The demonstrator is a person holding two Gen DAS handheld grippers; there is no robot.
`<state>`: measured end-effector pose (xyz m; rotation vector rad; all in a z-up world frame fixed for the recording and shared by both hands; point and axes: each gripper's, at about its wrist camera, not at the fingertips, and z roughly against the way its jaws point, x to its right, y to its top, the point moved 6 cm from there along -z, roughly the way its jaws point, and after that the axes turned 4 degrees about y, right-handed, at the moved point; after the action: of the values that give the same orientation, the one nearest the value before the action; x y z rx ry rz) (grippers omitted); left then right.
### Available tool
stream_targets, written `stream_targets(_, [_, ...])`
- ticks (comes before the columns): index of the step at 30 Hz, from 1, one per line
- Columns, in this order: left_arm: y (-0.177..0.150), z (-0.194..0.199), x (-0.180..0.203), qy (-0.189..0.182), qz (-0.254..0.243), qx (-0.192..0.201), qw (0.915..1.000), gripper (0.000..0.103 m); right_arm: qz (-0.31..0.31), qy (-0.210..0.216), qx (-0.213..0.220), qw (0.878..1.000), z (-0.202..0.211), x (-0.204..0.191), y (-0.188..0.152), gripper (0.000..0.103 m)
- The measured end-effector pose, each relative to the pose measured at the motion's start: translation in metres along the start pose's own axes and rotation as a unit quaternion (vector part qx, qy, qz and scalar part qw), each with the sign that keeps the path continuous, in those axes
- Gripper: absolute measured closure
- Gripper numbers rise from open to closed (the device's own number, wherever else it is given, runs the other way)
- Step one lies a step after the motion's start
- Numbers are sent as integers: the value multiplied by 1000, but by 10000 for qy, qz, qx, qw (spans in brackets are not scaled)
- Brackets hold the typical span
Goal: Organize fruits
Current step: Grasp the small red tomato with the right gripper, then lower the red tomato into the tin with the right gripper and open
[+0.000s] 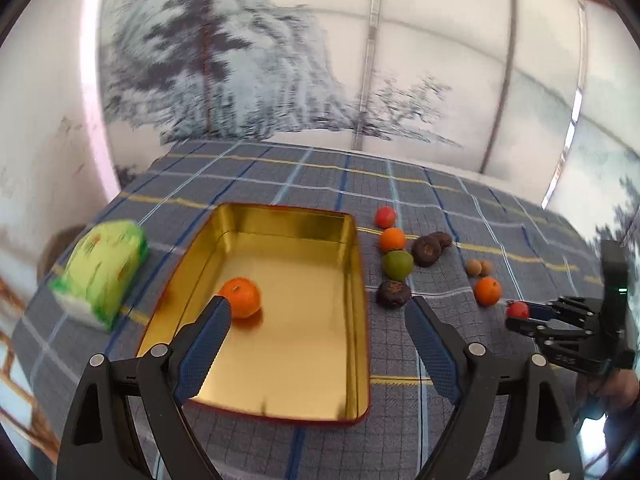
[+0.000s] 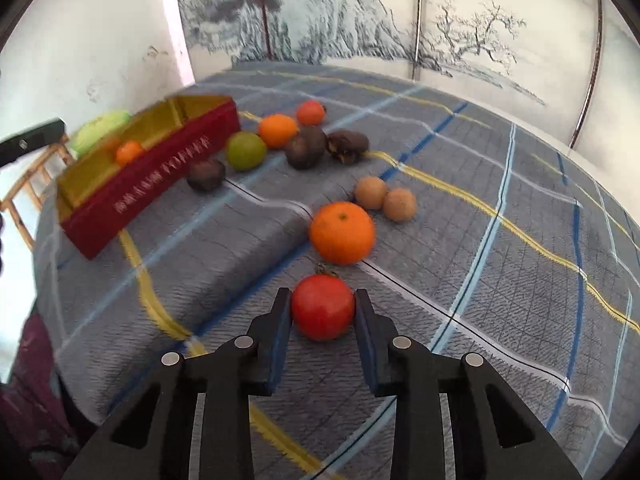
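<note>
Down at the bottom center of the right wrist view, the right gripper [image 2: 323,307] is clamped on a small red fruit [image 2: 322,306], both pads touching its sides, with a little dried stem poking off the top. Can't tell whether it's resting on the plaid cloth [image 2: 500,280] or just off it.

Left gripper [image 1: 318,334] is spread wide with nothing in it, hanging over the gold tin [image 1: 356,264]; its left finger cuts off part of the orange [image 1: 241,297] sitting inside, lower left of the tin.

Tin's outer wall is dark red with gold lettering, too smeared to read. Green packet [image 1: 105,270] at the left edge is blurry too, print unreadable.

Loose on the cloth in the right wrist view: bigger orange [image 2: 342,232] just above the red fruit, two tan round ones [image 2: 385,198] touching each other, a green fruit [image 2: 245,151], and several dark wrinkly ones [image 2: 306,146] near the tin.
</note>
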<state>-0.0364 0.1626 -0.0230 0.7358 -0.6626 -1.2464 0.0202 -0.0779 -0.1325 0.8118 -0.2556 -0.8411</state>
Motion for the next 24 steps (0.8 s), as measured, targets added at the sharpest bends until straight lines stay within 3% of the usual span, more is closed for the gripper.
stream_targets(4, [-12, 20, -20, 261, 565, -13, 9981, 17, 203, 401, 388, 9982, 24, -29, 33, 71])
stream_targets(6, [-22, 29, -24, 370, 737, -44, 9966, 17, 311, 832, 534, 9946, 28, -52, 57, 71])
stream_targets(10, [-43, 46, -19, 454, 722, -151, 9962, 12, 562, 1358, 615, 9872, 10, -94, 94, 71])
stream_targets(17, [-61, 82, -2, 689, 226, 211, 9971, 1, 792, 1733, 247, 9814, -53, -146, 126, 71])
stream_targets(24, [-65, 90, -8, 773, 351, 271, 9960, 1, 864, 1756, -155, 9805, -95, -166, 125, 71])
